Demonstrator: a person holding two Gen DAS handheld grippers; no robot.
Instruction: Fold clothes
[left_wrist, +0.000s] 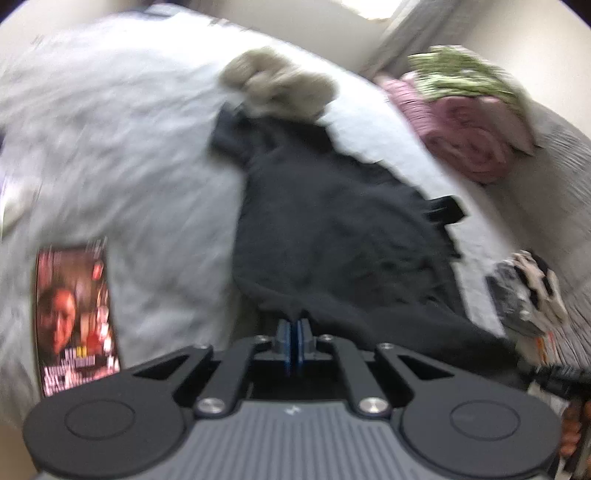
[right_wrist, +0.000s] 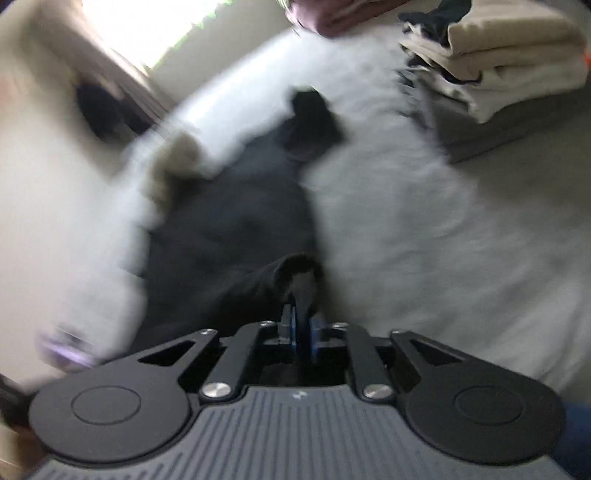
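nearest to me, my left claw (left_wrist: 294, 332) is pinched tight on the near hem of the black garment (left_wrist: 332, 229), the blue pads pressed together with cloth caught at their tips. my right claw (right_wrist: 302, 332) stands narrow too, gripping a bunched fold of the same black garment (right_wrist: 229, 229) between its pads. so i hold it by two points along its near edge.

beyond the claws the garment lies spread over the white bed cover (left_wrist: 129, 147), rumpled and uneven, one strap or tab poking out at its side. i judge this piece is only at the start of its folding: gripped, not yet laid flat or doubled over.

to my left on the cover sits a magazine (left_wrist: 75, 317). further on, touching the garment's far end, a grey-beige crumpled item (left_wrist: 277, 83) waits, unfolded as far as i can tell through the blur.

farthest off, the right-wrist view shows a stack of folded cream clothes (right_wrist: 509, 70), and the left-wrist view a rolled pink bundle (left_wrist: 472, 140) with green patterned cloth (left_wrist: 461, 74) on top. those look done; the black piece and the beige one seem left.
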